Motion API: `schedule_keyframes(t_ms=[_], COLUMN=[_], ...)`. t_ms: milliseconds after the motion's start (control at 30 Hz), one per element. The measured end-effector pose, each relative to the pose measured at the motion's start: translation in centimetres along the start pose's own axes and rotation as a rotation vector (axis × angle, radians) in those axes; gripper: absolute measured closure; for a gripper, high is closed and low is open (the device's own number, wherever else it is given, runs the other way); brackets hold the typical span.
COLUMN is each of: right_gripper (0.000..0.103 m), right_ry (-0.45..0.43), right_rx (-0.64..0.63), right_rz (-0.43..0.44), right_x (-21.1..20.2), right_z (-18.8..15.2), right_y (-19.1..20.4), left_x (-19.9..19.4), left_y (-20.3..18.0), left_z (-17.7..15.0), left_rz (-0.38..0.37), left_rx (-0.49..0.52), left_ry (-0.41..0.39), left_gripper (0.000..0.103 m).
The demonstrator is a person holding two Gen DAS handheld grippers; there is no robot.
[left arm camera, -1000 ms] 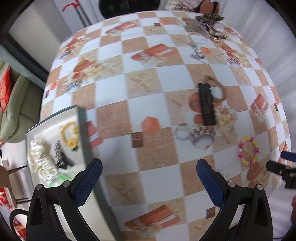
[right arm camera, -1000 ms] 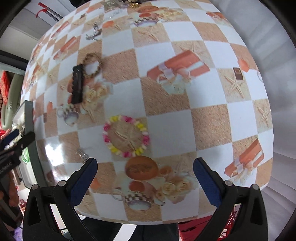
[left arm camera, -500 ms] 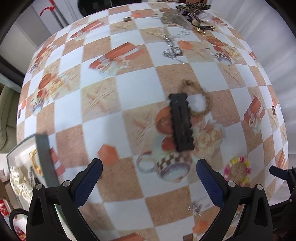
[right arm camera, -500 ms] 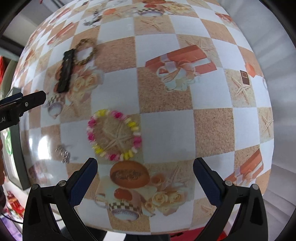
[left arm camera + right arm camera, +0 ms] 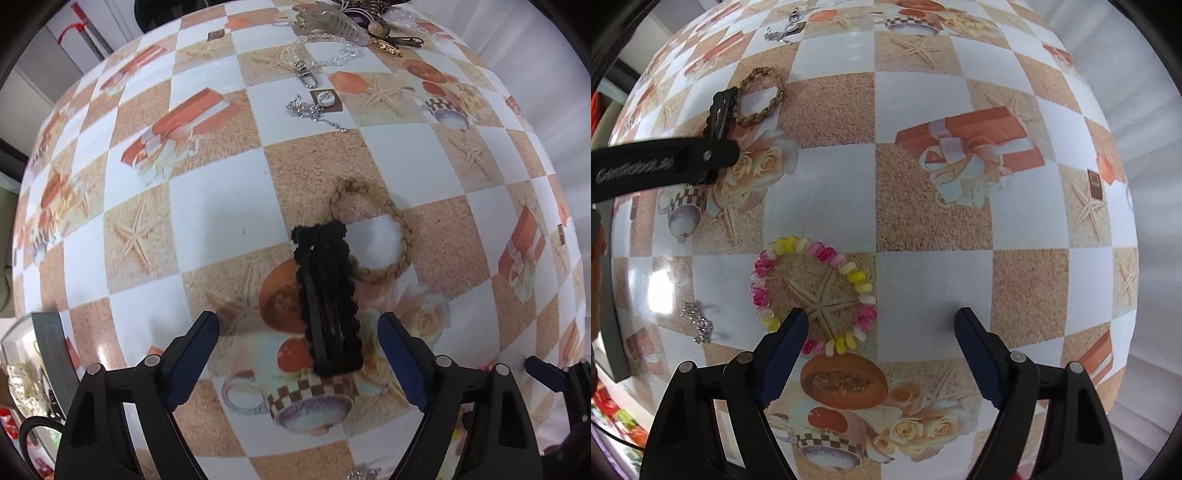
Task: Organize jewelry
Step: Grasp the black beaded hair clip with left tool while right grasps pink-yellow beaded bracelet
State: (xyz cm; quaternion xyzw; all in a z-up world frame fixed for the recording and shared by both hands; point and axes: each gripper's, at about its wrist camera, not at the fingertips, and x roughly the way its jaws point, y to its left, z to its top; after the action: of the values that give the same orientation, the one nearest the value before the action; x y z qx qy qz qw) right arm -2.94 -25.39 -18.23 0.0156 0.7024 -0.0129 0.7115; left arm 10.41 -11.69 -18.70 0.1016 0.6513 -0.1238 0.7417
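Left gripper [image 5: 297, 338] straddles the black hair clip [image 5: 327, 299] on the tabletop [image 5: 229, 221], jaws apart, just closing. Right gripper [image 5: 881, 332] likewise over the bead bracelet [image 5: 812, 291], lined up to pinch.

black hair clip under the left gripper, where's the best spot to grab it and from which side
Probably the middle of the black hair clip, from straight above, across its narrow width. It lies flat and long between the open left gripper, clear of the braided ring.
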Motion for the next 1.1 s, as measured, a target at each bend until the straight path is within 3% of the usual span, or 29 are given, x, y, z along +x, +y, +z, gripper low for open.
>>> schedule_keyframes(t_ms=[133,233,333,400,500,667,900,1100], right_gripper=[0.024,0.036,0.055,0.071,0.091,0.093,0.093,0.093], right_ry=[-0.023,-0.034,-0.040,-0.043,-0.043,-0.044,-0.065,-0.077], right_rx=[-0.027,-0.048,-0.049,-0.042,-0.037,0.005,0.055,0.074], right_rz=[-0.004,-0.002,0.003,0.004,0.009,0.053,0.141,0.163], right_x=[0.1,-0.6,-1.3,-1.7,-1.8,-1.8,-3.6,-4.9], right_z=[-0.1,0.0,0.7,1.1,1.6,2.6,2.7,2.8], right_y=[1.7,3.1,3.7,3.8,3.9,2.7,1.3,0.0], left_x=[0.1,0.0,-0.2,-0.5,-0.8,-1.7,-4.7,-6.9], left_y=[-1.1,-2.0,-2.7,-3.1,-2.7,-1.8,0.0,1.1], left_z=[0.4,0.8,1.1,1.0,1.2,1.1,-2.3,-4.3], left_rz=[-0.001,-0.005,-0.007,-0.012,-0.033,-0.057,-0.077,-0.087], left_rx=[0.019,0.035,0.045,0.045,0.047,0.048,0.040,0.018], left_ry=[-0.020,-0.028,-0.032,-0.034,-0.030,-0.040,-0.068,-0.093], left_gripper=[0.019,0.029,0.045,0.062,0.067,0.067,0.067,0.067])
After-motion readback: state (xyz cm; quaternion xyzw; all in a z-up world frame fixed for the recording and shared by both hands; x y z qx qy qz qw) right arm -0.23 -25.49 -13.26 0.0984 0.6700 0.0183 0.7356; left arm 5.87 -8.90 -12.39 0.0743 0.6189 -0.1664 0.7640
